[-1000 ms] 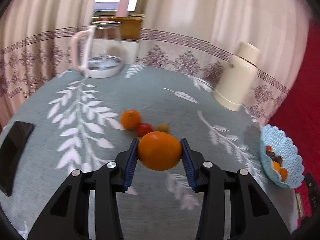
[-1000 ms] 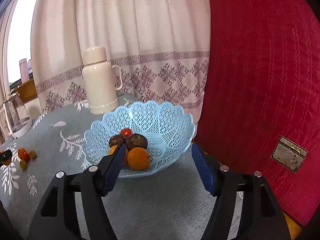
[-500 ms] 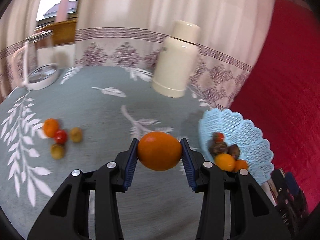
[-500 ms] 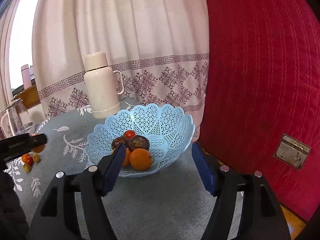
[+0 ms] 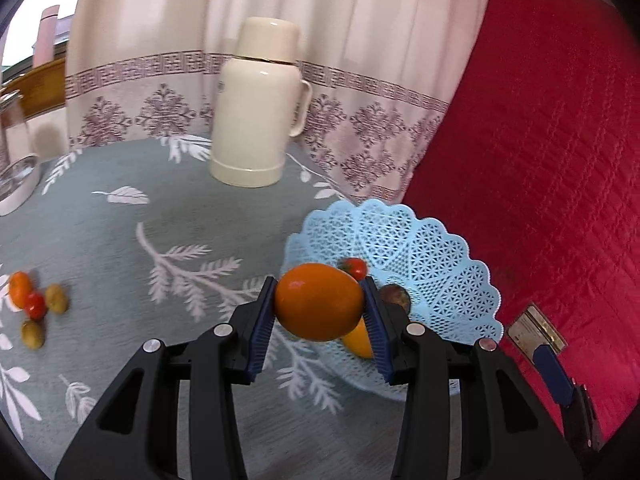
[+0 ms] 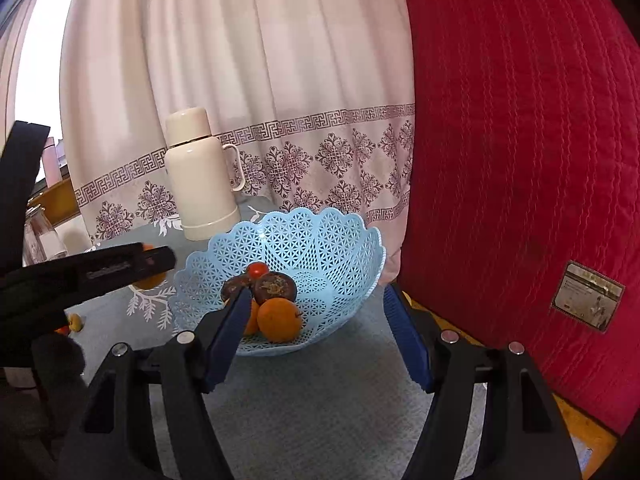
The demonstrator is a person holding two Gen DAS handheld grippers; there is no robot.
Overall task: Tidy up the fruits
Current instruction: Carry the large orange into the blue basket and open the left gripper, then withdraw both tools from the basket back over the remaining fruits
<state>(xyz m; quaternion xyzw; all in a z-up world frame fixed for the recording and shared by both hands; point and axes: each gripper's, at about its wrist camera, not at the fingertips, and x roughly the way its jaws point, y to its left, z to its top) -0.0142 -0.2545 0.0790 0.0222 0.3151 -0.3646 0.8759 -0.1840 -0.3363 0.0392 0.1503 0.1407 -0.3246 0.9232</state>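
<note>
Over tablecloth (image 5: 120, 240), left tongs (image 5: 319, 312) grip orange (image 5: 318, 306), seemingly crosswise.

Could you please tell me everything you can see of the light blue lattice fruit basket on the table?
The light blue plastic lattice basket is a shallow, open bowl with a scalloped rim and perforated star-patterned walls. It stands upright on the grey leaf-print tablecloth, near the table's edge, beside the red quilted cushion and in front of the cream flask. Inside lie a small red tomato, two dark brown fruits and two oranges. Neither gripper touches it.
</note>
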